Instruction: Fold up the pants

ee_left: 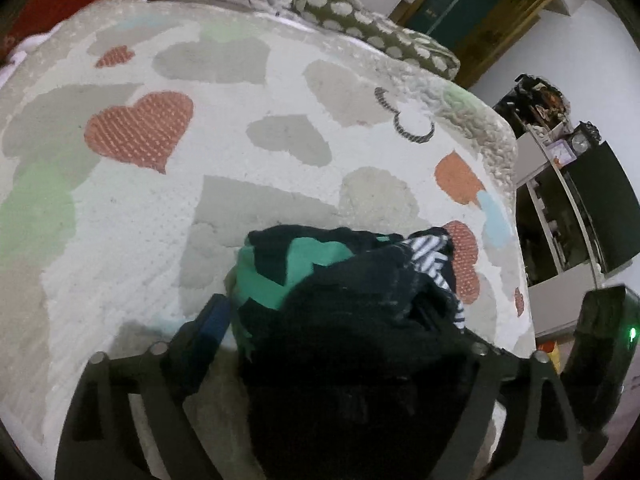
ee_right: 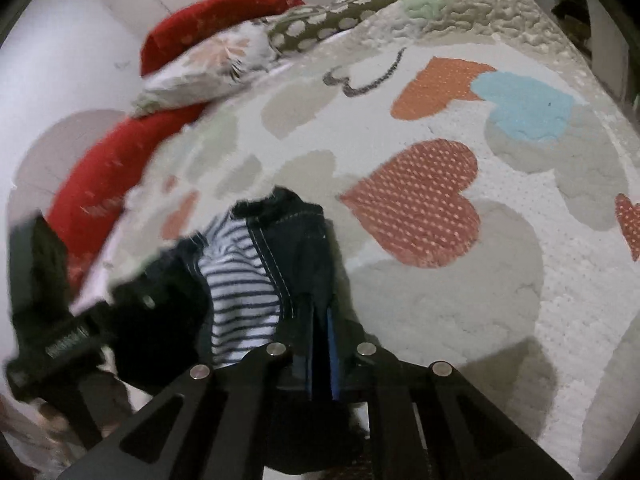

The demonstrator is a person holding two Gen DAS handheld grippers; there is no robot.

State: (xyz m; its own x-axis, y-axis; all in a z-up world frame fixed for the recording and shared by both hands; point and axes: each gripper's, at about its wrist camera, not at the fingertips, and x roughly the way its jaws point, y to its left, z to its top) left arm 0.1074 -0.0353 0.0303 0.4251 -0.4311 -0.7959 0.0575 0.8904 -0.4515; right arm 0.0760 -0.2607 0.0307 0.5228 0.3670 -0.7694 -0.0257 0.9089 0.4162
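Note:
The pants (ee_left: 360,320) are a dark bunched garment with a green patch and a blue-and-white striped lining, lying on the heart-patterned bedspread (ee_left: 168,184). In the left wrist view the dark cloth fills the space between my left gripper's (ee_left: 340,320) wide-apart fingers (ee_left: 208,324); the right fingertip is hidden by cloth. In the right wrist view the pants (ee_right: 288,248) show denim with white stitching and the striped lining. My right gripper (ee_right: 320,320) is shut, its fingers pinching the denim edge. The left gripper (ee_right: 44,312) appears at the left.
Pillows lie at the bed's head: a red one (ee_right: 192,32), a floral one (ee_right: 208,64) and an olive dotted one (ee_left: 372,28). A black hair tie (ee_left: 400,120) lies on the bedspread. A shelf unit (ee_left: 568,184) stands beyond the bed's right edge.

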